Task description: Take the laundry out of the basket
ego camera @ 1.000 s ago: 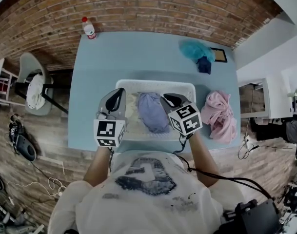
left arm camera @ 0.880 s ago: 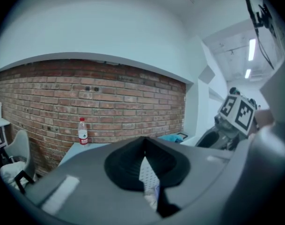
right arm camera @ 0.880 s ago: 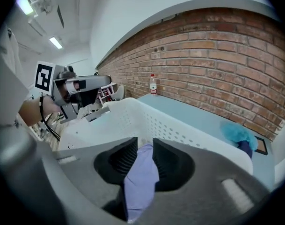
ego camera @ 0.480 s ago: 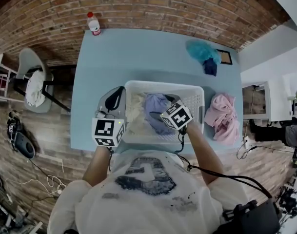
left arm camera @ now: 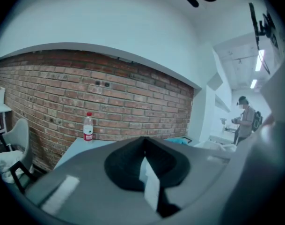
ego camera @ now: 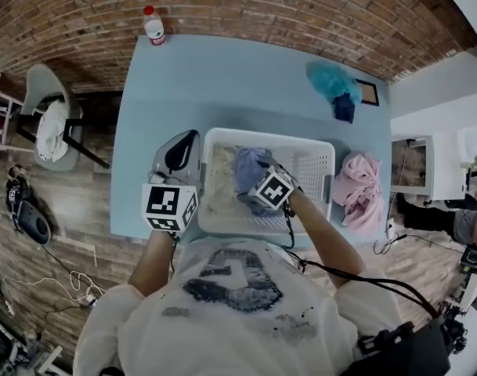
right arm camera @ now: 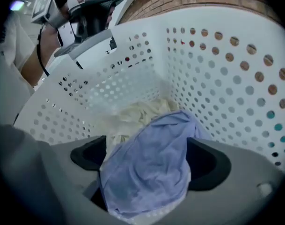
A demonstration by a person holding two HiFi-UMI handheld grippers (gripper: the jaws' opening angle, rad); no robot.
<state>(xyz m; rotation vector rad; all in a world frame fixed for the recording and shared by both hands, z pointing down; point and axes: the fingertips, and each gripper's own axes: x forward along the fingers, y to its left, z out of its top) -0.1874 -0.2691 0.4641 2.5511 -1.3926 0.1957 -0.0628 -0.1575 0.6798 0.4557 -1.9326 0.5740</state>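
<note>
A white perforated basket [ego camera: 312, 163] stands on the light blue table [ego camera: 215, 84]. In it lie a lavender garment [ego camera: 248, 163] and a cream one [ego camera: 218, 185]. My right gripper [ego camera: 254, 181] points steeply down into the basket. Its jaws have just been opening and now stand wide, with the lavender garment [right arm camera: 149, 158] heaped between them and the pads [right arm camera: 208, 165] not pressing on it. The cream garment [right arm camera: 137, 114] lies behind, against the basket wall [right arm camera: 212, 69]. My left gripper [ego camera: 182, 149] hovers shut and empty by the basket's left rim.
A pink garment [ego camera: 357, 190] lies on the table right of the basket, and a teal and dark blue heap [ego camera: 334, 88] at the back right. A water bottle [ego camera: 153, 26] stands at the far left corner. A chair [ego camera: 54, 128] is left of the table.
The right gripper has dropped and tipped down into the basket, and its jaws have opened over the lavender garment. The left gripper drifted a little to the left.
</note>
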